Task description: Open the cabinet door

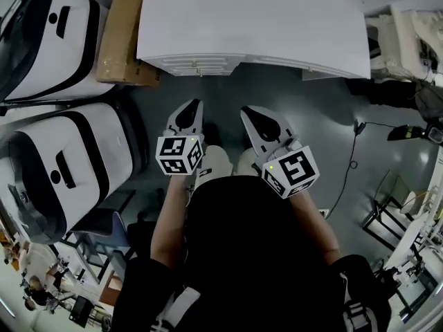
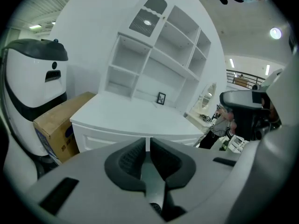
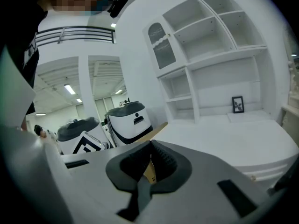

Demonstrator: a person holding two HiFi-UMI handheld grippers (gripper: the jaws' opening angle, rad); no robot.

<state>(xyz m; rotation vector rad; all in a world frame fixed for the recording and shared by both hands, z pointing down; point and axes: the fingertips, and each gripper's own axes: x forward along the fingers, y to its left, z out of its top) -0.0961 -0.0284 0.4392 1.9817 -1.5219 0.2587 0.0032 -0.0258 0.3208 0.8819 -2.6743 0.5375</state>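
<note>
Left gripper (image 2: 148, 141) is pointing toward the white cabinet (image 2: 140, 115) with its jaws closed together, and nothing is sitting between them. Right gripper (image 3: 150, 145) is showing the same: its pads are meeting at the tips and are holding nothing. In the head view the two are hanging side by side before the person's body, near each other but apart, and neither is touching the cabinet just ahead of them. The cabinet door (image 2: 96, 141) is sitting in the panelled lower front, under the flat top, and is looking closed. Open shelves are rising above the top, and a small framed picture (image 3: 238, 104) is standing at its back. A cardboard box (image 1: 121, 33) is standing just beside the cabinet's left side, with white-and-black machines (image 1: 55, 158) next to it.
</note>
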